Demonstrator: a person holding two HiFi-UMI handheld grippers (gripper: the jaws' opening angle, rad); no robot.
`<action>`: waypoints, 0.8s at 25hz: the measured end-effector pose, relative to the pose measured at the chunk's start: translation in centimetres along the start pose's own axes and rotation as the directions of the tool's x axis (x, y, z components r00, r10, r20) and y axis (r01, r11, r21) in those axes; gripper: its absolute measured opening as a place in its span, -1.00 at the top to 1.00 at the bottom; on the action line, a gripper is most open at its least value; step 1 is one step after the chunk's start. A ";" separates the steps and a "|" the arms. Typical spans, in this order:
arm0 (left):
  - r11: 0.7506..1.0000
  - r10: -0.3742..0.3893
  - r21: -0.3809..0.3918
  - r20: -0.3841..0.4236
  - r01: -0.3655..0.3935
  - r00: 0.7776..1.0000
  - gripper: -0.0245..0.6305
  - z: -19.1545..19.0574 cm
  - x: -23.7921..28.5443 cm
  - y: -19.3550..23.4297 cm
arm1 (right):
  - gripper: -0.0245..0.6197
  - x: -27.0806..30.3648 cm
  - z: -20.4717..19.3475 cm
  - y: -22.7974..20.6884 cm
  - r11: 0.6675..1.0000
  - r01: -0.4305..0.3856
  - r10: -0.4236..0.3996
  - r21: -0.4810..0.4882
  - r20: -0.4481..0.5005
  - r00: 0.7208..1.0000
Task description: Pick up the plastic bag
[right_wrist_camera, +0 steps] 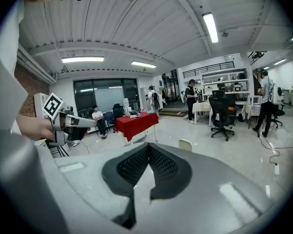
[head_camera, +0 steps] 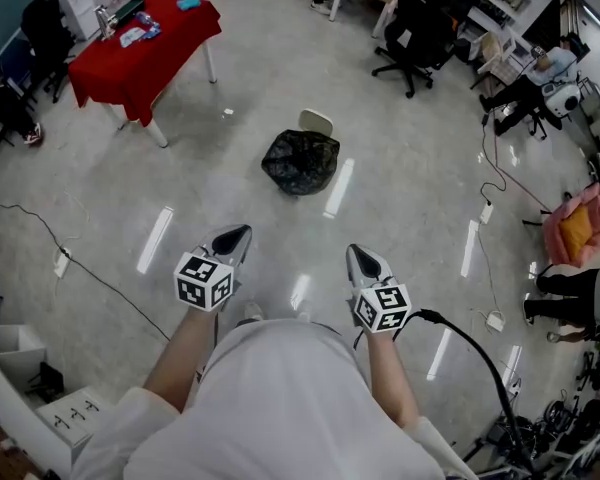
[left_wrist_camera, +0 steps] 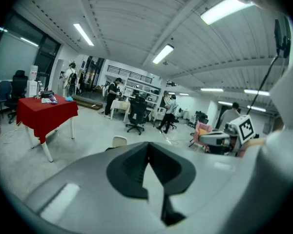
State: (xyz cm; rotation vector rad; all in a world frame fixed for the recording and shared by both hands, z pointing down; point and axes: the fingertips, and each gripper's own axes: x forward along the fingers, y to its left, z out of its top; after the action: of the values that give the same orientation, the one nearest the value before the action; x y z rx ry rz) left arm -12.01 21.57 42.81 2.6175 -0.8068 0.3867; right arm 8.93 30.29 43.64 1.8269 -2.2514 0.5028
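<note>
Presently, my left gripper (head_camera: pixel 239 235) clenched empty, my right gripper (head_camera: pixel 362 259) clenched empty, black plastic bag (head_camera: pixel 300 161) on floor (head_camera: pixel 410 178) well ahead

The plastic bag (head_camera: pixel 300 161) was all but screened in both gripper views, blocked by the grey bodies of the left gripper (left_wrist_camera: pixel 147 145) and right gripper (right_wrist_camera: pixel 147 146). Only the pale object (left_wrist_camera: pixel 119 141) beyond it was left peeking over, and could not be identified. The items (head_camera: pixel 140 33) on the far red table (head_camera: pixel 175 46) were too small to be named. The black cable (head_camera: pixel 477 344) was cut off at the near edge.
</note>
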 end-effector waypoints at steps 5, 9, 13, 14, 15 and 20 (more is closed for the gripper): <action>1.000 -0.027 0.015 -0.006 0.027 1.000 0.92 -0.4 -1.3 1.1 | 0.92 0.3 -0.4 1.7 1.000 0.017 -0.017 -0.006 0.008 1.000; 0.999 -0.037 0.031 -0.031 0.038 0.999 0.92 -1.3 -2.1 2.1 | 0.92 0.4 -1.0 2.5 0.999 0.040 -0.040 0.002 0.013 0.999; 0.999 -0.043 0.026 -0.049 0.044 0.998 0.92 -2.0 -2.7 3.0 | 0.92 0.6 -1.5 3.2 0.999 0.045 -0.045 0.020 0.007 0.999; 0.999 -0.046 0.024 -0.050 0.047 0.998 0.92 -2.0 -2.8 3.2 | 0.92 0.8 -1.5 3.4 0.999 0.043 -0.043 0.020 0.005 0.999; 0.999 -0.048 0.023 -0.051 0.049 0.998 0.92 -2.0 -2.8 3.5 | 0.92 1.0 -1.4 3.6 0.999 0.040 -0.040 0.017 0.003 0.999; 0.998 -0.056 0.024 -0.048 0.057 0.997 0.92 -1.3 -2.0 4.7 | 0.92 2.9 -0.9 3.6 0.999 0.037 -0.037 0.013 0.000 0.999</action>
State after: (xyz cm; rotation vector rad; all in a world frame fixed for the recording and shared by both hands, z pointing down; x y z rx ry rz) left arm -16.50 19.50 44.53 2.6375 -0.7156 0.4434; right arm 4.75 28.67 44.99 1.8712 -2.2155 0.5126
